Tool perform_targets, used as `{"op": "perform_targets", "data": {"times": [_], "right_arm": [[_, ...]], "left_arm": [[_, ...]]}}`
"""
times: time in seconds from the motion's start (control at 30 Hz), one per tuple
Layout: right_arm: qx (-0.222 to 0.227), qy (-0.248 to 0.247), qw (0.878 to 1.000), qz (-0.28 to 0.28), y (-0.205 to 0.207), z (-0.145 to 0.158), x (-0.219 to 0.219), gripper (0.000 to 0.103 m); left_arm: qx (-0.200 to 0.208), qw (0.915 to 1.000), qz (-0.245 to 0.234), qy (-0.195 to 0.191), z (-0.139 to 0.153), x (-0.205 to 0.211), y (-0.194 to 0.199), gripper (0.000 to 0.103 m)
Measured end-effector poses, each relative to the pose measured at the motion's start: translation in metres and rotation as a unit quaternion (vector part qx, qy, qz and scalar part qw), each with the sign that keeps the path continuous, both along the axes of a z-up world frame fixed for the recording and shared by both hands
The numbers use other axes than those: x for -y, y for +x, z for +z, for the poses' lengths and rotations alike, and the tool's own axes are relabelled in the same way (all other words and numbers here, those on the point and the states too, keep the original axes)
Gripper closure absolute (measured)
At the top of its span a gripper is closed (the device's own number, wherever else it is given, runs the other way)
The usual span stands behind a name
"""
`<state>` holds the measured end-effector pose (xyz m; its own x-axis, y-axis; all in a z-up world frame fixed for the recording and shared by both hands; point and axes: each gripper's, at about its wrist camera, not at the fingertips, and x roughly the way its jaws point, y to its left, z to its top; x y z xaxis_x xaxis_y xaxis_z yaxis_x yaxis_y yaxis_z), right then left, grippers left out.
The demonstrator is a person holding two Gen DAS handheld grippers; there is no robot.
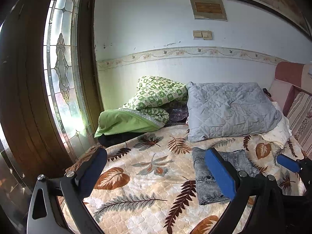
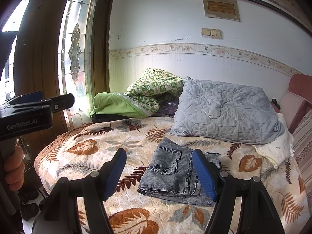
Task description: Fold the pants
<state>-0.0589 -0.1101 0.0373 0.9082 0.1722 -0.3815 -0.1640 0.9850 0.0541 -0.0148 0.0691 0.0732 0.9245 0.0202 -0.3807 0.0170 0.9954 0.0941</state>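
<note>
The grey washed-denim pants (image 2: 171, 173) lie folded into a compact rectangle on the leaf-print bedspread (image 2: 93, 148), button side up. My right gripper (image 2: 159, 152) hovers just short of the pants, open, with nothing between its blue pads. My left gripper (image 1: 156, 151) is open too and holds nothing. It hangs over bare bedspread (image 1: 148, 175) to the left of the pants (image 1: 204, 179), whose middle its right finger hides. One blue pad of the right gripper (image 1: 288, 162) shows at the right edge of the left wrist view.
A grey quilted pillow (image 2: 226, 113) and a green patterned quilt (image 2: 152, 91) are heaped against the back wall. A cream cloth (image 2: 275, 148) lies at the right, by a striped cushion (image 2: 304, 146). A wooden door with leaded glass (image 2: 76, 44) stands left. A hand (image 2: 13, 167) grips the left gripper's handle.
</note>
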Motion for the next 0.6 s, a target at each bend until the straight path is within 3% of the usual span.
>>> {"op": "perform_targets", "data": {"times": [0.37,0.6], "right_arm": [[-0.005,-0.004,1.0,0.002,0.008,-0.001,-0.004,0.03],[-0.013,0.008,1.0,0.01,0.017,-0.008,0.001,0.03]], "left_arm": [[-0.001,1.0,-0.009,0.001,-0.001,0.0,0.007,0.002],[-0.023,0.9992,-0.031,-0.014,-0.011,0.003,0.024,0.002]]}}
